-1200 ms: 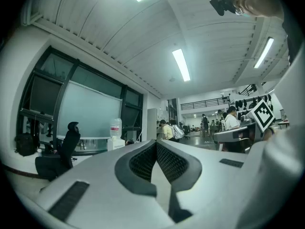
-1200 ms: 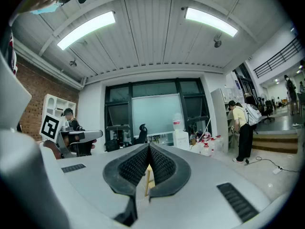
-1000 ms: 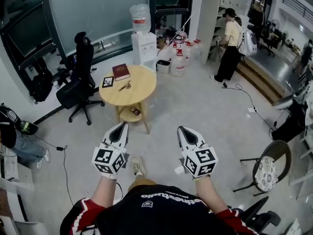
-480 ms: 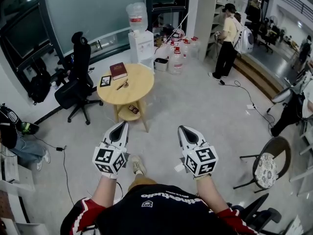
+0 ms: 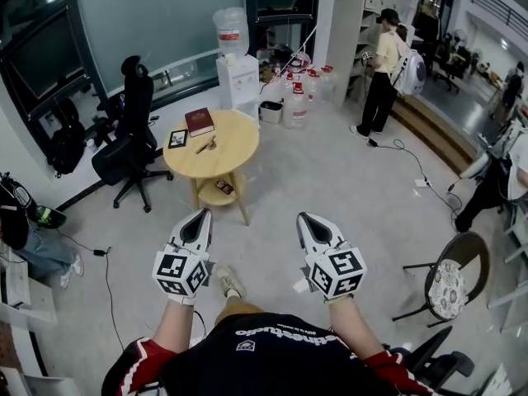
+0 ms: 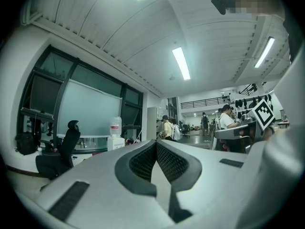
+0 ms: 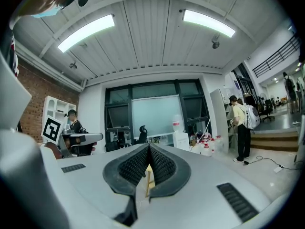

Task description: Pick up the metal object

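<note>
Tongs idle: left tongs (image 5: 200, 215) and right tongs (image 5: 304, 219) closed, empty, held level since table (image 5: 239, 135) with metal object (image 5: 207, 145) lies well apart; I judge the approach unstarted.

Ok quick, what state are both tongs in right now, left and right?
Left tongs: closed, holding nothing.
Right tongs: closed, holding nothing.
</note>
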The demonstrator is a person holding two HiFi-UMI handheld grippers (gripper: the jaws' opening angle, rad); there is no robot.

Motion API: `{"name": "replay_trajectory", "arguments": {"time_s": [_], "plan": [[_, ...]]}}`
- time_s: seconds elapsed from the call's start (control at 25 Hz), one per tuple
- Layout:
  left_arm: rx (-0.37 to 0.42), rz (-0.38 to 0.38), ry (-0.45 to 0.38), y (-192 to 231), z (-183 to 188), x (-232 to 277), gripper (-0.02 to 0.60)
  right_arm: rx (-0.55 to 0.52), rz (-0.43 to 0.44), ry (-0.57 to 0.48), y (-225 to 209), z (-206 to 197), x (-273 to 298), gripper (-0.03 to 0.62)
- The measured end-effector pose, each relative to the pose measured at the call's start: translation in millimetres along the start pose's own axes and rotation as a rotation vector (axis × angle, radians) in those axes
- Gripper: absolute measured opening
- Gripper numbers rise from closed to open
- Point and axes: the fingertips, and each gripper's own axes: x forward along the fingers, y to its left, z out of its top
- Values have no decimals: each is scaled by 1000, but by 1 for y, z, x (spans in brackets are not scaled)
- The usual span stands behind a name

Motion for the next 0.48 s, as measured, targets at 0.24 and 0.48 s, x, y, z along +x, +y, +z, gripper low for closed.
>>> {"name": "replay_trajectory", "arguments": {"time_s": [0.24,0.48], "plan": [[2,7,2,1,-3,-2,17,11,23,12,5,-7,1,29],[1,2,5,2,-1,1,17,19,25,15,4,-5,5,28]]}}
